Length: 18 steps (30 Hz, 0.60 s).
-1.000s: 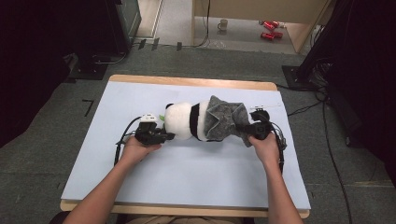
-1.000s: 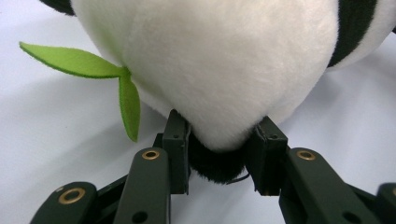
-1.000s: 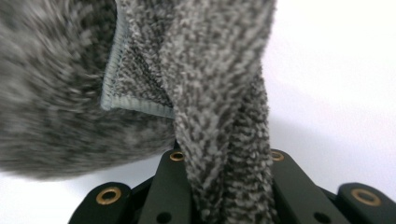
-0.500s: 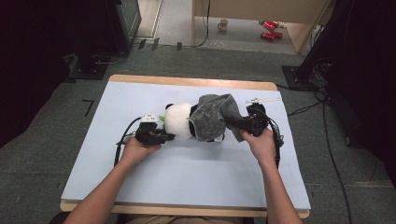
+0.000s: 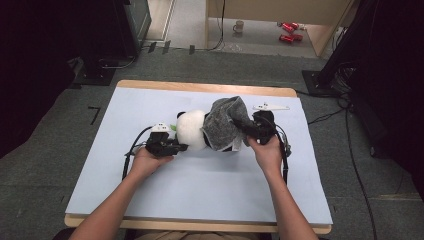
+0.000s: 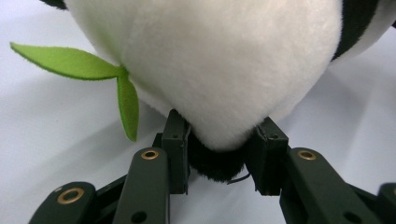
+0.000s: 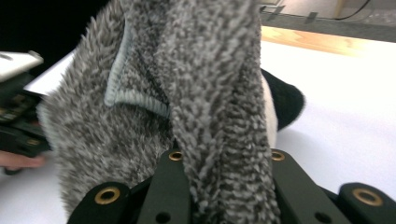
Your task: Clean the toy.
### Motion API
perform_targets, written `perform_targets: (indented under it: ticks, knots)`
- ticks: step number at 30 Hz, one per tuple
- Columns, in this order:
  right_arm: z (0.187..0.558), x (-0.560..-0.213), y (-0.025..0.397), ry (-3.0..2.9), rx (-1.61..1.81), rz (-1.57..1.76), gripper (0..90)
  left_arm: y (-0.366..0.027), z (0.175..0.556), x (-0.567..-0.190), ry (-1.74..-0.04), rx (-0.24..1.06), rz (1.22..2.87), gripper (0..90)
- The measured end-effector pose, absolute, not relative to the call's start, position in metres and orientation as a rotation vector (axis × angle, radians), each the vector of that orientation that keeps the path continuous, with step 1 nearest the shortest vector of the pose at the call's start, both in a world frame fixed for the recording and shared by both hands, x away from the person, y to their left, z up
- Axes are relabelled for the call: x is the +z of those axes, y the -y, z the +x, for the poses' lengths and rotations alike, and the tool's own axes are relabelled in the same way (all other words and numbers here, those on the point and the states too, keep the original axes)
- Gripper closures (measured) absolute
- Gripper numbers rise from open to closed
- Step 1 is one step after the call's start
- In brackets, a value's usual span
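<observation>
Right claw (image 5: 248, 131) pinches grey cloth (image 5: 225, 125) edge over panda (image 5: 192, 130)

A plush panda (image 5: 192, 131) lies on its side at frame centre, white head pointing left, a fuzzy grey cloth (image 5: 225, 122) draped over its body.

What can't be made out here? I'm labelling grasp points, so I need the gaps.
- Black-and-white plush panda: in the high view its body lies under the grey fuzzy cloth.
- Right gripper: the cloth buries its fingers in the right gripper view.
- Left gripper: the panda's white plush blocks everything beyond.
</observation>
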State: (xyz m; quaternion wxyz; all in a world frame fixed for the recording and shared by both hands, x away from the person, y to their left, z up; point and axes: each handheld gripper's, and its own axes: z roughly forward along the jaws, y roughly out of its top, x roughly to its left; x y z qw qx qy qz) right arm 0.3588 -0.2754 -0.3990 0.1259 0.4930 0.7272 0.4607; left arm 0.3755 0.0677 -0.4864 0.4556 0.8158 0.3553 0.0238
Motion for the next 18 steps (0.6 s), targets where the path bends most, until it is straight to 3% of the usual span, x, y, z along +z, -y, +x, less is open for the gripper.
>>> perform_targets:
  ticks: [18]
  knots:
    - [0.371, -0.451, 0.306, -2.29, 1.106, 1.701, 82.4, -0.069, 0.379, -0.487, -0.885, 0.034, 2.022, 64.3]
